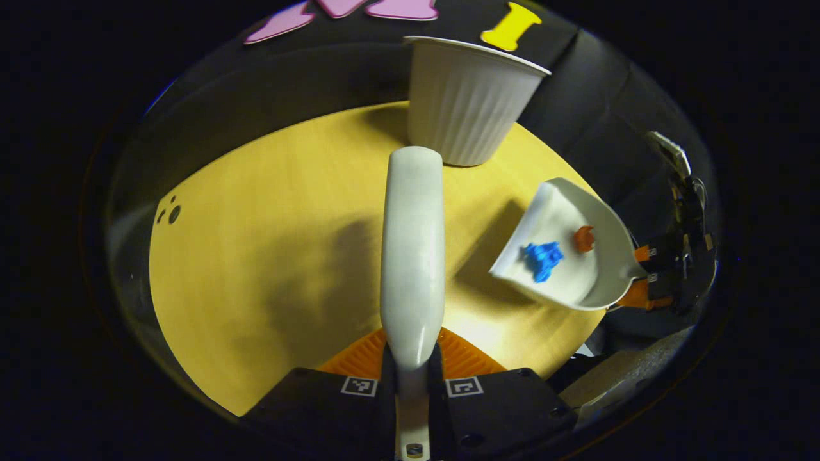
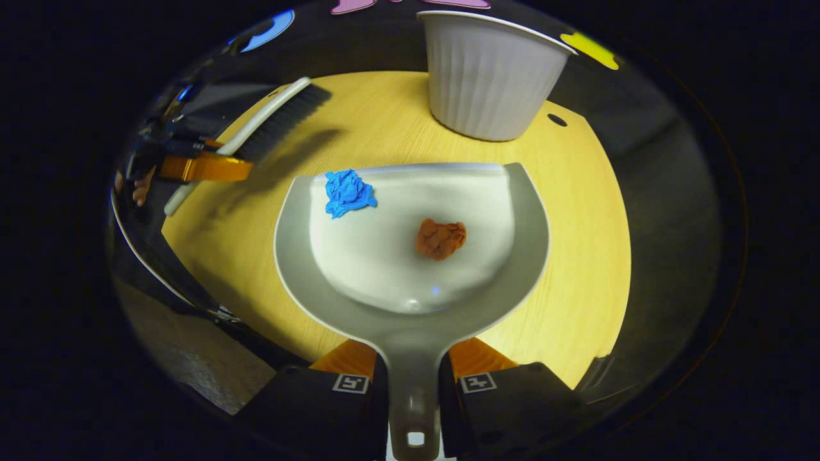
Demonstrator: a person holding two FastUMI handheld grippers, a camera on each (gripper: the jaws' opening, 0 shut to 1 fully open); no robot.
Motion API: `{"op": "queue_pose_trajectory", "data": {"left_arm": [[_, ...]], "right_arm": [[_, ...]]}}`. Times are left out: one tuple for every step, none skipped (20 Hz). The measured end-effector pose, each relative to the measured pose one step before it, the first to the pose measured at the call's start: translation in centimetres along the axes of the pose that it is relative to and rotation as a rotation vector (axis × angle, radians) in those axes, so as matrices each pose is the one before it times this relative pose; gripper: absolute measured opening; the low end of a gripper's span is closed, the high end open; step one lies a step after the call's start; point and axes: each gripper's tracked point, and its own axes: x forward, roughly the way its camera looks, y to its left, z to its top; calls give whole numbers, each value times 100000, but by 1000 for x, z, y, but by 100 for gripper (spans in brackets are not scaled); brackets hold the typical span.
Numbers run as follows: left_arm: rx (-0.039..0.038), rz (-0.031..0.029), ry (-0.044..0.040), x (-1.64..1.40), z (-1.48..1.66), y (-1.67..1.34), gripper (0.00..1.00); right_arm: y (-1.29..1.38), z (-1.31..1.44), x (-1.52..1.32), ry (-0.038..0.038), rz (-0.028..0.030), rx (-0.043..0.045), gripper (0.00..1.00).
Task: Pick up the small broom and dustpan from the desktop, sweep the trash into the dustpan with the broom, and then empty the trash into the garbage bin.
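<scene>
Yellow wooden desktop [image 2: 576,211] carries the white ribbed garbage bin [image 2: 490,77] at its far edge, while the right gripper [image 2: 413,378] pinches the dustpan [image 2: 410,320] holding blue and orange scraps, and the left gripper [image 1: 413,368] clamps the broom [image 1: 413,256] handle

Dim booth, hard shadows (fisheye-warped edges), slight glare

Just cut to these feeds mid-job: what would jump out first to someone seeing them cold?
The white dustpan, lifted over the yellow tabletop and gripped by its handle in the right gripper, carries a crumpled blue scrap near its front lip and an orange-brown scrap mid-pan. Beyond it stands the white ribbed garbage bin at the table's far edge. The left gripper clamps the broom, its handle pointing toward that bin.
</scene>
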Motion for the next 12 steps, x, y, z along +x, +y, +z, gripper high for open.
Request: {"op": "queue_pose_trajectory", "data": {"left_arm": [[-2400, 2013, 462, -35, -440, 307, 24], [-1879, 1830, 789, 196, -520, 222, 24], [-1446, 1483, 893, 127, -520, 124, 24], [-1094, 1148, 1086, 187, -841, 432, 24], [-836, 869, 1003, 249, -573, 351, 24], [-539, 681, 898, 1, -835, 771, 24], [-77, 578, 708, 83, -577, 485, 24], [105, 515, 606, 194, -776, 334, 24], [-95, 48, 691, 236, -349, -92, 24], [-140, -245, 455, 202, -476, -10, 24], [-1, -348, 278, 102, -389, -90, 24], [187, -58, 111, 39, -419, 183, 24]], "right_arm": [[-86, 503, -975, -746, -374, 1635, 36], [-100, 424, -919, -656, 25, 1377, 36], [-278, 298, -861, -394, 141, 1083, 36], [-375, 439, -862, -521, -218, 728, 36], [-365, 643, -874, -1058, -421, 383, 36], [-271, 906, -1013, -1205, -323, 546, 36], [-31, 1121, -1068, -1063, 343, 990, 36], [-46, 1117, -1102, -1063, 775, 1349, 36], [-388, 812, -1071, -1208, 531, 998, 36], [-457, 1275, -1025, -1403, -222, 287, 36], [-558, 1236, -1023, -1213, -893, -189, 36], [-794, 1332, -852, -1609, -1545, -420, 36]]}}
